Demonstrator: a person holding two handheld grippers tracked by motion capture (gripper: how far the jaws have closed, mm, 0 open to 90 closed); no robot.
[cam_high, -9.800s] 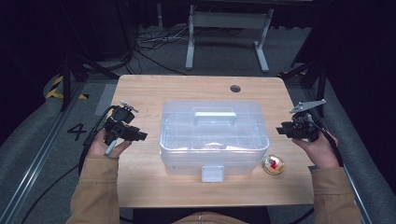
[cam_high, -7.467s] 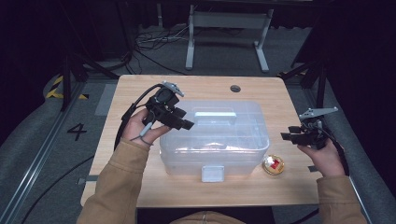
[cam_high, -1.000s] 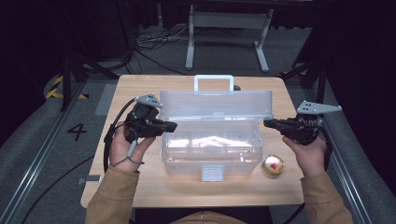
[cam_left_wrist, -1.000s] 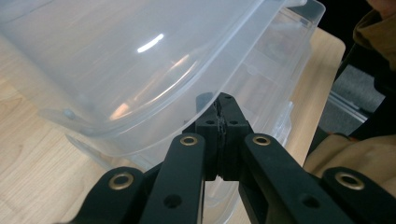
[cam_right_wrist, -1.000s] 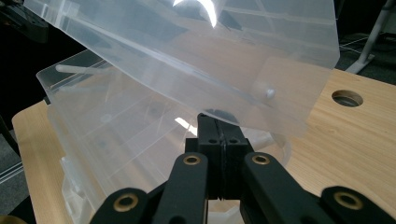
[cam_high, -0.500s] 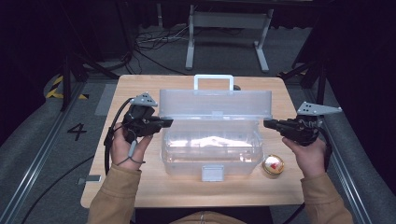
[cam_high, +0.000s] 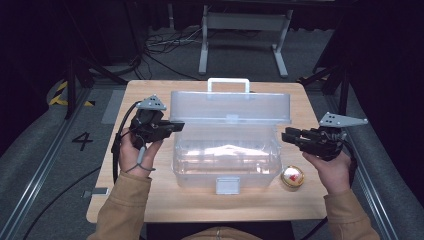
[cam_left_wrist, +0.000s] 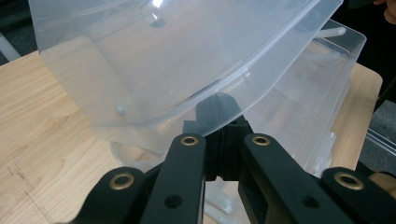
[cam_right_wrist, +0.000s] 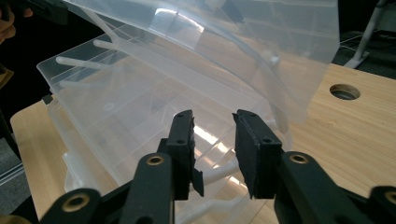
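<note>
High view: a clear plastic storage box stands at the centre of the wooden counter, with its white front latch at 6 o'clock, facing the person. The hinged lid is raised and stands open along the 12 o'clock edge of the box, its white carry handle uppermost.

The left tongs sit at 9 o'clock of the box, held in the person's left hand, tips at the left end of the lid's lower rim. In the left gripper view the left tongs have their jaws drawn close together, with the lid rim lying right over the tips. Whether the rim is actually pinched cannot be told, as the translucent plastic hides the contact.

The right tongs are at 3 o'clock of the box, held in the right hand, tips near the box's right wall but apart from it. In the right gripper view the right tongs stand parted with a clear gap, and nothing lies between them.

A small round yellow tin with a red top rests on the counter just beside the box's front right corner, at about 4 o'clock. A cable hole shows in the counter beyond the lid.
</note>
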